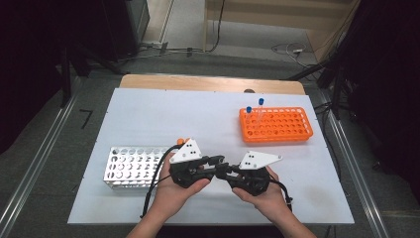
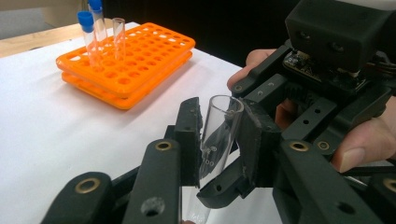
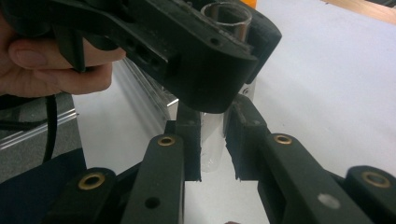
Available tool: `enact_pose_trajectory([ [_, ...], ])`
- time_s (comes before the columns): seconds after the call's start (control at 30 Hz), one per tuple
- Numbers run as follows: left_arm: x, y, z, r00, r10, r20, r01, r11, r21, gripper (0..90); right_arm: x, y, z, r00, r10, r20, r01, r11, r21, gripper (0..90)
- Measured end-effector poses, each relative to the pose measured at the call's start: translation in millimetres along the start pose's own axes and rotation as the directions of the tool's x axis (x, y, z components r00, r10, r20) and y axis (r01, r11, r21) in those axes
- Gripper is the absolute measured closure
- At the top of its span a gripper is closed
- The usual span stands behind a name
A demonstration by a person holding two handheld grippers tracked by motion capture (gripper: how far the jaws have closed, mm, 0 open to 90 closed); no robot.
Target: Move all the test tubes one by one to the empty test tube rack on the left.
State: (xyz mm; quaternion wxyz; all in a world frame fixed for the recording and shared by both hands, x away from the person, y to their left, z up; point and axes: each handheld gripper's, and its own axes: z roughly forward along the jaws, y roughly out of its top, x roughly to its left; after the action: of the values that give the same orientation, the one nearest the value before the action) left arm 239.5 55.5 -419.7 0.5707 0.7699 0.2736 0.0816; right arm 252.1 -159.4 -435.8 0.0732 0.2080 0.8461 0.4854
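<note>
Nearest the person, both hands meet low over the front of the white desk point(image 1: 148, 114), each holding a hand-held gripper whose tips come together in the middle. The left hand-held gripper point(image 2: 219, 140) has its jaws pinching a clear glass test tube point(image 2: 219, 128), which stands tilted with its open mouth up and its rounded end down between the black pads. The right hand-held gripper point(image 3: 212, 142) has its jaws on either side of the same tube's lower part point(image 3: 211, 140), close to the glass; whether its pads press on it or stand just off it cannot be told. In the high view the two grippers point(image 1: 220, 168) sit just right of a metal tube rack point(image 1: 130, 166), which lies at the left hand. Farther back and to the right, well apart from the hands, an orange tube rack point(image 1: 276, 124) stands on the desk with two blue-capped tubes point(image 1: 249, 110) upright at its back left corner and one uncapped clear tube point(image 2: 118, 35) beside them.
</note>
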Motion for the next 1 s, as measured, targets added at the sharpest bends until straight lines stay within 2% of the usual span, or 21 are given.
enact_pose_trajectory([
  [0.2, -0.8, 0.0, -1.4, 0.9996, 0.019, -0.021, -0.019, 0.9998, -0.005, 75.7, -0.3, -0.3, -0.9, 1.0, -0.001, -0.005, 0.001, 1.0, -0.001, 73.9],
  [0.47, 1.0, 0.8, -5.5, 0.9992, 0.031, -0.027, -0.032, 0.9994, -0.017, 76.3, -0.3, -0.2, -2.4, 1.0, -0.007, 0.002, 0.007, 1.0, -0.019, 71.2],
  [0.53, 1.8, 1.3, -7.1, 0.9992, 0.029, -0.029, -0.029, 0.9993, -0.024, 76.4, -0.9, -0.5, -3.1, 0.9999, -0.012, 0.001, 0.012, 1.0, -0.026, 66.3],
  [0.67, 4.2, 2.5, -11.7, 0.9987, 0.024, -0.044, -0.026, 0.9991, -0.033, 76.3, -3.5, -1.2, -4.9, 0.9994, -0.02, -0.03, 0.018, 0.999, -0.042, 56.3],
  [0.87, 8.4, 4.3, -18.9, 0.9975, 0.016, -0.068, -0.02, 0.9984, -0.052, 76.3, -6.4, -2.4, -5.4, 0.9984, -0.021, -0.052, 0.019, 0.999, -0.04, 34.4],
  [1.0, 11.1, 6.3, -25.1, 0.9966, 0.018, -0.08, -0.023, 0.9978, -0.063, 76.3, -10.9, -3.0, -7.2, 0.9988, -0.008, -0.049, 0.006, 0.999, -0.042, 20.4],
])
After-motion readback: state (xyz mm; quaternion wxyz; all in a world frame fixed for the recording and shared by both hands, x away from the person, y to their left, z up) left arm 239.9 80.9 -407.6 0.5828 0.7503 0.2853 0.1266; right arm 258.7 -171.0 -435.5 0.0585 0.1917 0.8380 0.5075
